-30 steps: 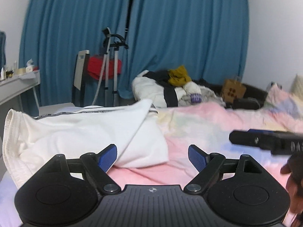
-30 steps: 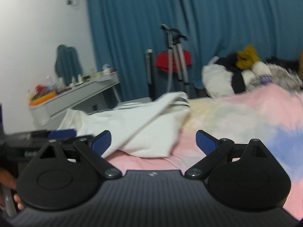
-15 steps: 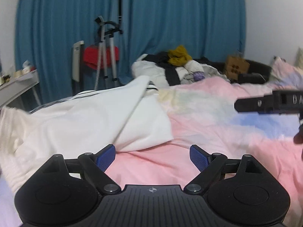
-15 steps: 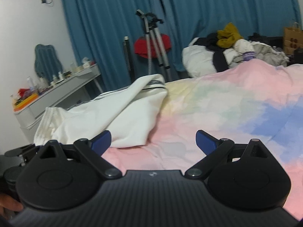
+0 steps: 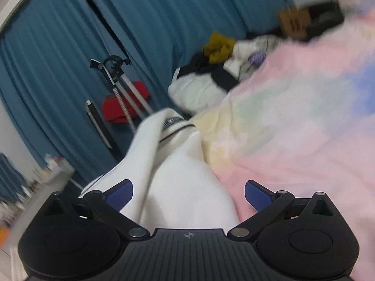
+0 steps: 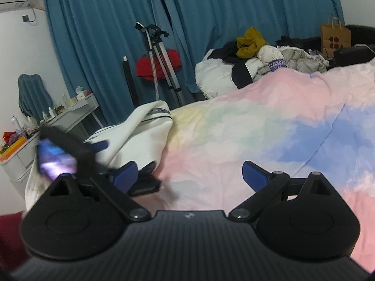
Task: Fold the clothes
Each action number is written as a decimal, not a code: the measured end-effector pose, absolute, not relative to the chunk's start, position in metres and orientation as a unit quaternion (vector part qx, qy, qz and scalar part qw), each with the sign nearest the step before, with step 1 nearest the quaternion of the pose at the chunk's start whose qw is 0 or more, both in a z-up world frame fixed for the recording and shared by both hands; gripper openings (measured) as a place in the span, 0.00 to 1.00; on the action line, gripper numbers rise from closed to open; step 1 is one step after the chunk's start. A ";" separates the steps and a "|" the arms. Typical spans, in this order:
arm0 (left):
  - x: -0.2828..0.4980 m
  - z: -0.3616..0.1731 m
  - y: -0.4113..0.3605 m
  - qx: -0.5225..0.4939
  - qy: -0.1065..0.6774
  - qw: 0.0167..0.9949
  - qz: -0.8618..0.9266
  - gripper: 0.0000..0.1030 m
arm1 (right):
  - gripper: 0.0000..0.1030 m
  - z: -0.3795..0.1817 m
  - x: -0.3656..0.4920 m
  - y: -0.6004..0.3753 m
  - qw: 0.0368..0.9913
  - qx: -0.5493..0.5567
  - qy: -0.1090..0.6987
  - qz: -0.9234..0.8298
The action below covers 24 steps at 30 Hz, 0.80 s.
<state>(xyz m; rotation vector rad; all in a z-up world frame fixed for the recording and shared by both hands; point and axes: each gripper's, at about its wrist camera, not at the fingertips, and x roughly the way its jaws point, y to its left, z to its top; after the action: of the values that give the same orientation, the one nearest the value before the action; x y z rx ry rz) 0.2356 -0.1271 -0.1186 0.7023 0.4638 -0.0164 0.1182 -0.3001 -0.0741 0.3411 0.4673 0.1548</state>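
A: Starting at the left, where is the garment?
B: The white garment [image 6: 140, 135] lies bunched at the left edge of the bed [image 6: 246, 140], near the tabletop [image 6: 77, 110] with the bottles. In the left wrist view it fills the space right ahead, a ridge of cloth running between the blue pads.

A: And the left claw?
B: The left claw [image 5: 187, 193] stands wide, jaws just opened further, with the cloth [image 5: 182, 187] lying between the fingers but neither pad pressing on it. A second ago it looked at the garment from farther off and level; now it is close over it and the view is tilted and blurred.

A: How will the cloth behave?
B: Soft, light, floppy, I would judge; it will sag and slide on the duvet. A hem or the striped band [image 6: 159, 112] at the far end looks like the firmest hold.

A: The right side?
B: The right claw [image 6: 189, 174] is also spread wide and empty over the pastel duvet, placed much as before. The other tool now shows as a blur at its left.
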 end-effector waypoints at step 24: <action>0.312 -0.046 -0.100 0.241 0.265 0.934 0.020 0.31 | 0.95 -0.123 0.159 -0.341 0.920 0.266 0.282 0.056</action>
<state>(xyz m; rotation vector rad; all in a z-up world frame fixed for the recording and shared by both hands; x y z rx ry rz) 0.3117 -0.1003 -0.0455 0.4924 0.5418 0.0402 0.1593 -0.3405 -0.1234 0.5459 0.5802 0.1158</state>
